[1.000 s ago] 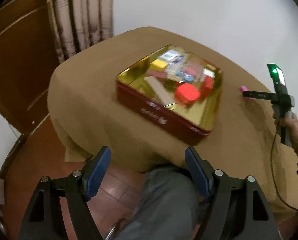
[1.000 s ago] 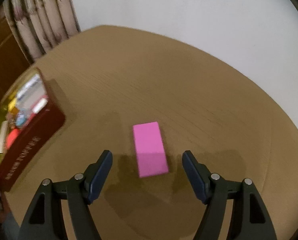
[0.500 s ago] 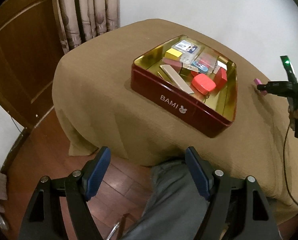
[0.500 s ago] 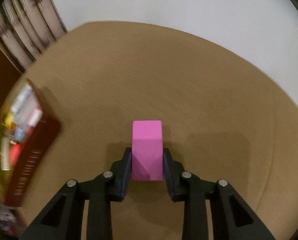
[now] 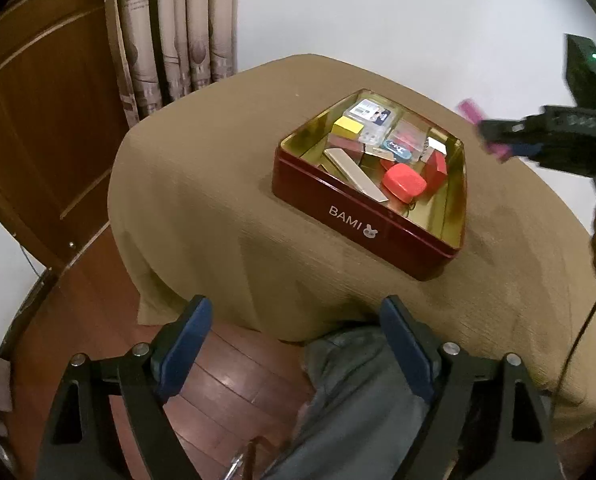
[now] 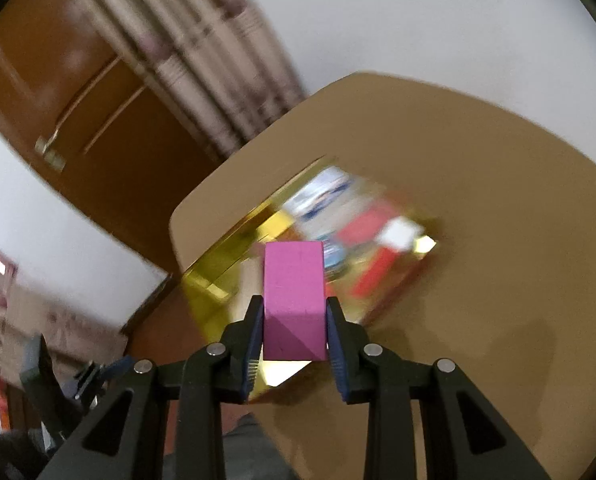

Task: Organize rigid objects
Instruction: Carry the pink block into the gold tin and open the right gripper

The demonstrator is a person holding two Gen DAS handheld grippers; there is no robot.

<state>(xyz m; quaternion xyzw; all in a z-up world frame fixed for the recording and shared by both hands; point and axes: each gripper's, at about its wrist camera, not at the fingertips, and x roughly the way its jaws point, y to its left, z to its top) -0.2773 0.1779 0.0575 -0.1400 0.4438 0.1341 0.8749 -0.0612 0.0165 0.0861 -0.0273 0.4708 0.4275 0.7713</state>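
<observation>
Cloth-covered table (image 5: 202,216), red tin (image 5: 338,204) at two o'clock, nearly full.
Most pieces lie inside it; right gripper (image 6: 294,334) pinches the pink block (image 6: 294,288) above its rim, not yet dropped. Left gripper (image 5: 294,356) hangs spread, empty, at six o'clock.

White wall (image 5: 378,8), patterned curtain (image 5: 178,32) (beige), wooden door (image 5: 46,120), plank floor (image 5: 226,392)

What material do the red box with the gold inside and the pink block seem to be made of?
Red rectangular box with gold interior: probably painted tin, since the inner walls reflect like metal. Pink rectangular block: matte, sharp-edged and opaque, perhaps painted wood or foam; the pictures cannot settle which.
</observation>
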